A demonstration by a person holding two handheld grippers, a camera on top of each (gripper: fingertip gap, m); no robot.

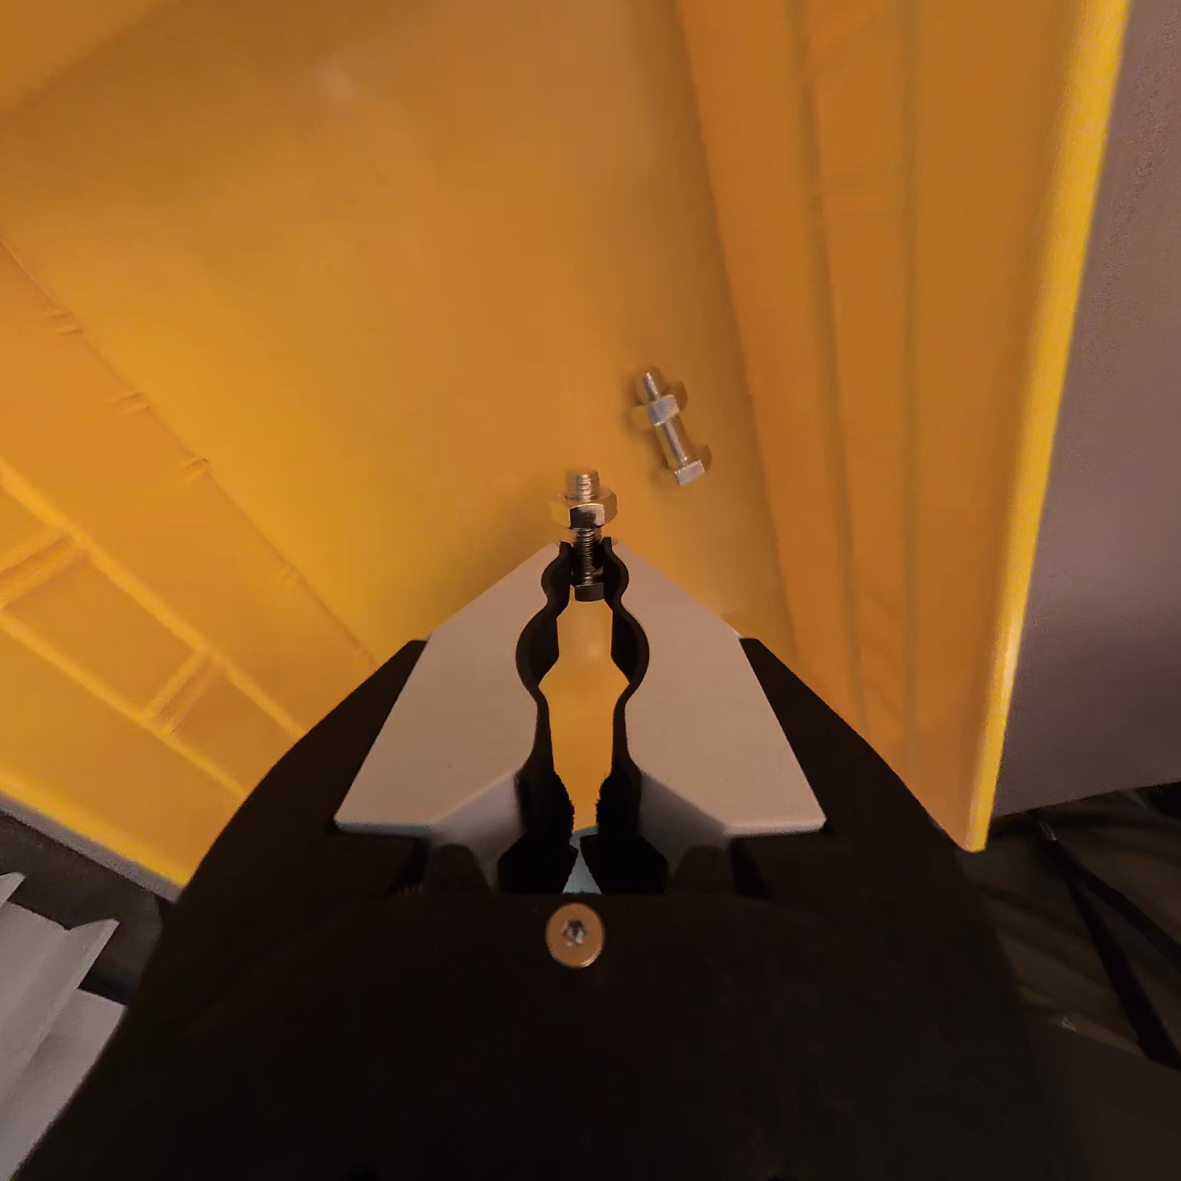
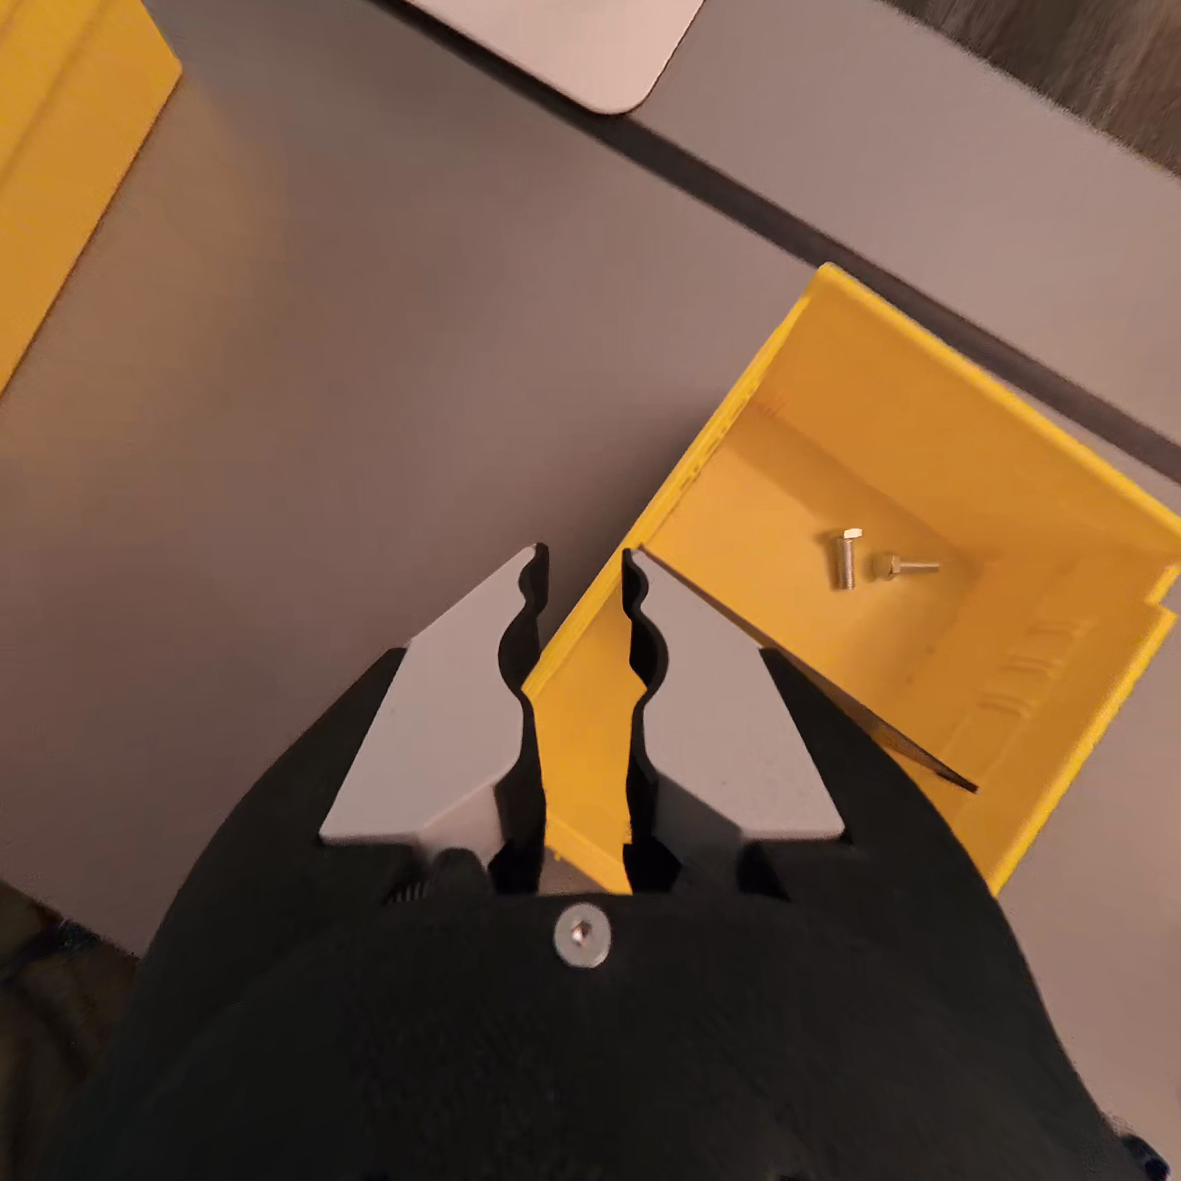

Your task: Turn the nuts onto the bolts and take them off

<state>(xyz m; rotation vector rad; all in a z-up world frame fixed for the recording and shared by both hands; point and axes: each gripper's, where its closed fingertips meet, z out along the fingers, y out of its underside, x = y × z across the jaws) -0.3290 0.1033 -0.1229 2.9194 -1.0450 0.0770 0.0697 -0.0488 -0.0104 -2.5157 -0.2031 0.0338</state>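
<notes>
The left gripper clamps a silver steel bolt (nut threaded near its tip) above a large yellow plastic bin. The right gripper, jaws narrowly parted and empty, hovers over the near-left wall of a small yellow plastic bin on the grey desk, where two bare silver bolts lie mid-floor.

In the left wrist view, the black-and-grey left gripper fills the lower middle of the frame and clamps a silver steel bolt at its tips; a silver hexagonal nut sits on the bolt above them. A second silver bolt with a nut on it lies to the upper right, on the floor of a large yellow plastic bin. In the right wrist view, the black-and-grey right gripper stands at lower centre with its tips apart, over the near edge of a small yellow plastic bin at the right. Two bare silver bolts lie inside this bin, close together.
</notes>
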